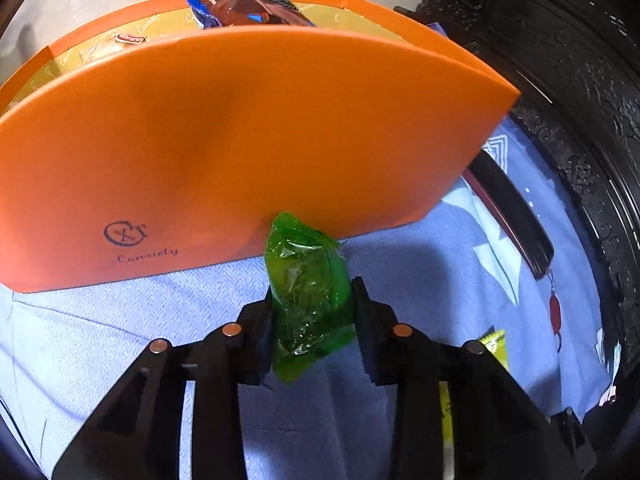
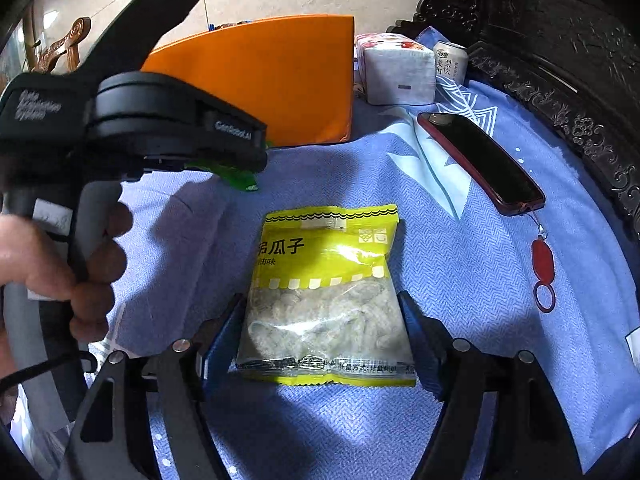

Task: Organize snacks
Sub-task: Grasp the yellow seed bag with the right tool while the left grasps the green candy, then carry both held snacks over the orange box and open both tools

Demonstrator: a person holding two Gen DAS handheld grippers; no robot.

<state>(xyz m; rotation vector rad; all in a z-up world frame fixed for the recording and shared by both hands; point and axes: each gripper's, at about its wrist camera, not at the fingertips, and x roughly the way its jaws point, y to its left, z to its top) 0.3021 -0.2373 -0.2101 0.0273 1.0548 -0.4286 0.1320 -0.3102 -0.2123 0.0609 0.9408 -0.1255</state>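
Between right gripper [image 2: 322, 330] fingers, yellow snack packet [image 2: 326, 296].

The left tongs [image 1: 312, 312] are matte black, with angular arms carrying round silver and copper-toned screw heads. The right tongs [image 2: 324, 344] are black too, with blue-tinted pads [image 2: 218, 344] and silver screws. Seen from the right wrist, the left tool has a grey handle, white lettering, a black cable, and a bare-skinned hand [image 2: 60, 264].

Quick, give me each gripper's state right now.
Left gripper: shut on the green snack packet.
Right gripper: open, jaws either side of the yellow seed packet lying on the blue cloth.
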